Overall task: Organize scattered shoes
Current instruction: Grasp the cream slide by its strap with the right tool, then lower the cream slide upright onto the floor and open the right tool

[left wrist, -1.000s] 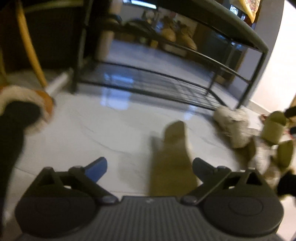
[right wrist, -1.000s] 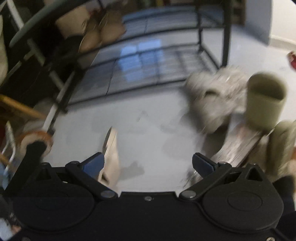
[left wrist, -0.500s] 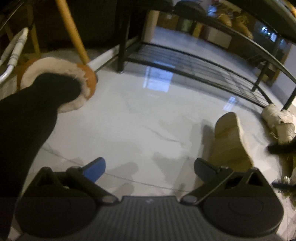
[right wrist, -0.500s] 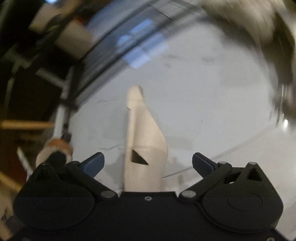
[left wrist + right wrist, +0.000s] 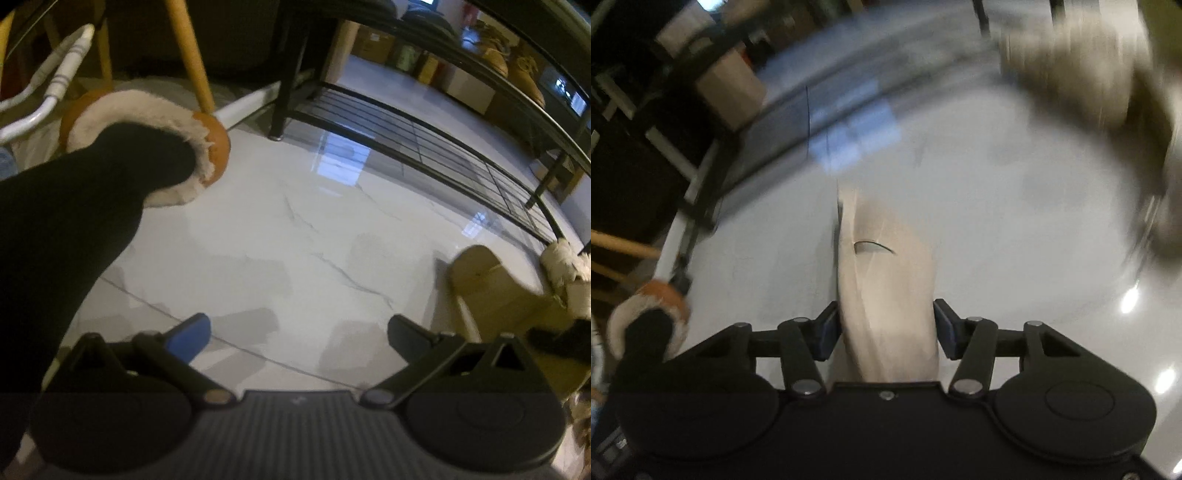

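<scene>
Between the right gripper's [image 5: 884, 326] closed-in fingers, a beige shoe [image 5: 882, 280], heel hidden; left gripper [image 5: 297, 334] agape.

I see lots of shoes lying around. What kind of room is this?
Probably a home entryway or living area. A black metal shoe rack stands on a shiny white tiled floor with tan boots on its upper shelf. A beige shoe sits between the right gripper fingers, and a fur-lined slipper is on someone's foot.
</scene>
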### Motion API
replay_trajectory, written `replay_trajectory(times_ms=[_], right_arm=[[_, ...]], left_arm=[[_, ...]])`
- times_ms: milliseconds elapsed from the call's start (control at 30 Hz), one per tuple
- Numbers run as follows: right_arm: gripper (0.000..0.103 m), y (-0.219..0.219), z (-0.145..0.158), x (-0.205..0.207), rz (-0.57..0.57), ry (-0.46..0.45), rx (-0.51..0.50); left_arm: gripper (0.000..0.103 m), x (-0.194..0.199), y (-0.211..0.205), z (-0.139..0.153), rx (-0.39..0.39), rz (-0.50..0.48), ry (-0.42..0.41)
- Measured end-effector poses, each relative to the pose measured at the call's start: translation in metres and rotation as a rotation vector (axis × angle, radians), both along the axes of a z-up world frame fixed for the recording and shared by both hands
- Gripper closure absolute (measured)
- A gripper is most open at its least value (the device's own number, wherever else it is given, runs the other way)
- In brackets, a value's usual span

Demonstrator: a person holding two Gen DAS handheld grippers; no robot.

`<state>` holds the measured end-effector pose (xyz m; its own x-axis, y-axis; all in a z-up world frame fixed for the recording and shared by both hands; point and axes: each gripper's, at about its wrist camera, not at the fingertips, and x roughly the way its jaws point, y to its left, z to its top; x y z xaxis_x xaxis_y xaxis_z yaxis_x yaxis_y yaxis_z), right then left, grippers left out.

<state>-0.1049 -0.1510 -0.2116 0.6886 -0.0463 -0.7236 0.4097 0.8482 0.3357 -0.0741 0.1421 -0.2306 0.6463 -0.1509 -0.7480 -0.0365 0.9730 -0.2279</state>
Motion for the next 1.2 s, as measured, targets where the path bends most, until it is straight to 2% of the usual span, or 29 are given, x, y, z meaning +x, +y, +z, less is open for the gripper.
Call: replay_trajectory(times_ms=[100,200,233,267,333,367,400,433,467,500,600,700,767,867,1000,1067,1100,1200], right_arm=[[0.05,0.0,0.017,0.004,-0.01,0.015,-0.323],[0.05,0.007,0.004,0.011,0.049,0.081,-0.413],[0.05,0.015,-0.012,0.012,0.104,0.151,-0.445],[0.049,0.02,-0.023,0.01,0.136,0.193,-0.456],[0.048,0.029,-0.036,0.007,0.149,0.219,-0.465],[0.047,0.031,-0.041,0.004,0.143,0.216,-0.446],[0.037,0.032,-0.041,0.005,0.142,0.215,-0.436],[0.023,0.026,-0.041,0.002,0.143,0.201,-0.362],[0.015,0.025,-0.04,0.002,0.142,0.189,-0.326],[0.008,0.016,-0.033,-0.002,0.141,0.121,-0.243],[0.006,0.004,-0.022,-0.006,0.128,0.054,-0.155],[0.006,-0.021,-0.017,-0.003,0.02,0.0,0.0],[0.007,-0.027,-0.017,-0.004,-0.001,-0.018,0.04],[0.007,-0.018,-0.015,0.004,0.105,-0.025,0.044],[0.008,-0.015,-0.01,0.004,0.182,-0.051,0.175],[0.008,-0.019,-0.008,0.004,0.142,-0.065,0.186],[0.008,-0.023,-0.009,0.004,0.09,-0.057,0.152],[0.008,-0.018,-0.017,0.007,0.082,0.003,0.046]], left_arm=[[0.001,-0.001,-0.001,-0.001,0.006,-0.006,0.001],[0.001,-0.002,0.0,-0.002,0.019,-0.012,0.002],[0.001,-0.002,0.0,-0.003,0.022,-0.01,0.005],[0.001,-0.002,0.001,-0.003,0.024,-0.004,0.01],[0.001,-0.002,0.004,-0.005,0.02,0.009,0.025],[0.001,-0.002,0.005,-0.006,0.02,0.016,0.032],[0.001,-0.001,0.006,-0.007,0.02,0.021,0.035],[0.001,-0.001,0.007,-0.007,0.018,0.025,0.038],[0.001,-0.001,0.007,-0.008,0.017,0.027,0.041],[0.001,0.0,0.006,-0.008,0.017,0.027,0.041],[0.001,-0.001,0.002,-0.009,0.024,0.011,0.04],[0.001,-0.002,-0.001,-0.009,0.04,-0.009,0.034],[0.001,-0.003,0.001,-0.009,0.043,-0.006,0.031],[0.001,-0.003,0.004,-0.009,0.042,0.013,0.029],[0.001,-0.002,0.003,-0.01,0.048,0.005,0.033],[0.001,-0.002,0.002,-0.01,0.047,0.002,0.035],[0.001,-0.002,0.002,-0.01,0.047,0.001,0.033],[0.001,-0.002,0.002,-0.01,0.046,0.001,0.029]])
